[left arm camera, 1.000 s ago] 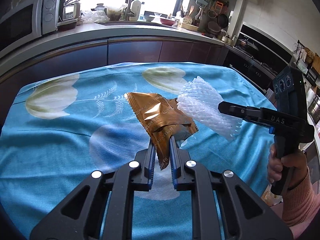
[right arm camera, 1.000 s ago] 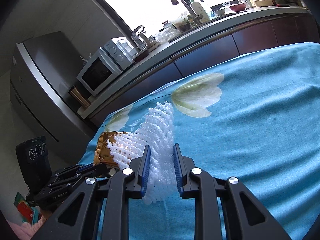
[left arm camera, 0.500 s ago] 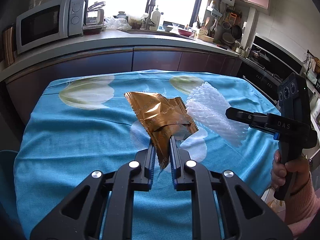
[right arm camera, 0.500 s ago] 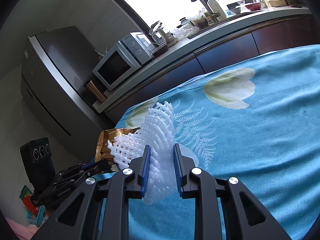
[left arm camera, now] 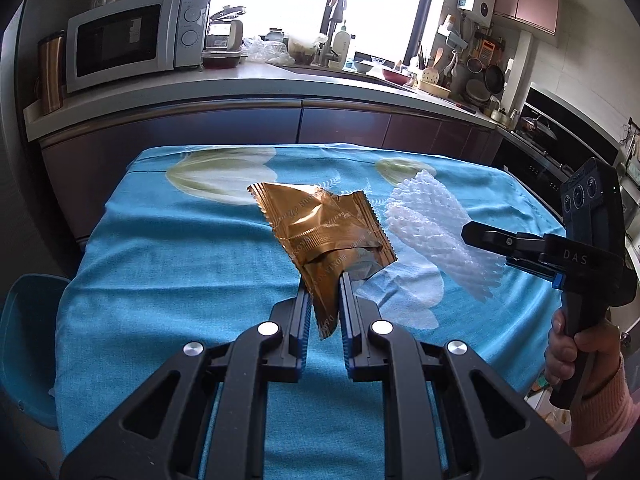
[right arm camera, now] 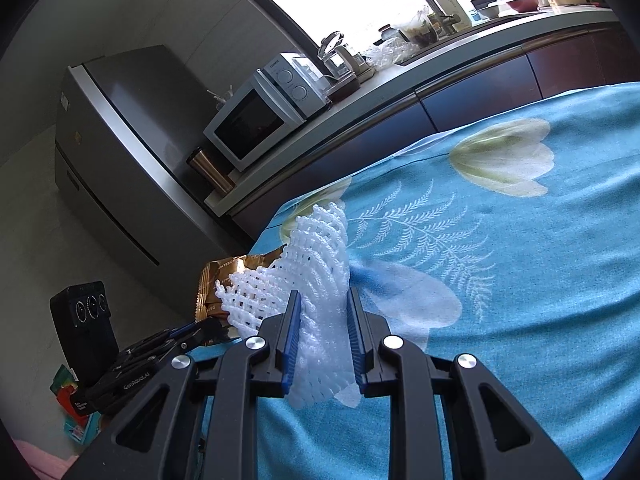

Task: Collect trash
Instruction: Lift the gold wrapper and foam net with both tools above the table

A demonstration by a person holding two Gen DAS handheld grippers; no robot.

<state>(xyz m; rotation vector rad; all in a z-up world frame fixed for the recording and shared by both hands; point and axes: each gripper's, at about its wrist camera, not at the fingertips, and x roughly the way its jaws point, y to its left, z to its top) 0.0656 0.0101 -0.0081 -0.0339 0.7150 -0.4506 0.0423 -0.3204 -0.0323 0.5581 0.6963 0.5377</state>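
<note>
Both pieces of trash are being held up off the surface [left arm camera: 168, 264], so the step in hand looks like the carry-away after pickup, w/ both grabs done. No bin or bag is showing in either view, so where the stuff is headed can't be told.

Left gripper [left arm camera: 325, 300]: the fingers [left arm camera: 301, 312] are sitting close together, clamping the lower tail of the gold wrapper [left arm camera: 320, 224]. Only a narrow strip of foil is pinched; the rest is fanning up and fwd, crinkled, hanging above the blue floral cloth w/o touching it. Grip is looking thin, so a quick swing could prob. let the foil slide out.

Right gripper [right arm camera: 323, 332]: the fingers [right arm camera: 291, 336] are a bit wider apart, squeezing the white foam net [right arm camera: 312, 276] between the blue pads. The net is bulging up past the tips and spilling out below them. It's soft and springy, so I'd judge it's compressing rather than slipping. In the left wrist view the right gripper [left arm camera: 476, 238] is reaching in from the right side, its tip pressing into the net's lower end.

The two items are riding just beside each other; in the right wrist view the wrapper [right arm camera: 224, 276] is peeking out behind the net, and contact btw them can't be told.

Next move, as I read it: keeping both grips shut, turning off the surface, finding the trash container, then releasing one at a time over it.
</note>
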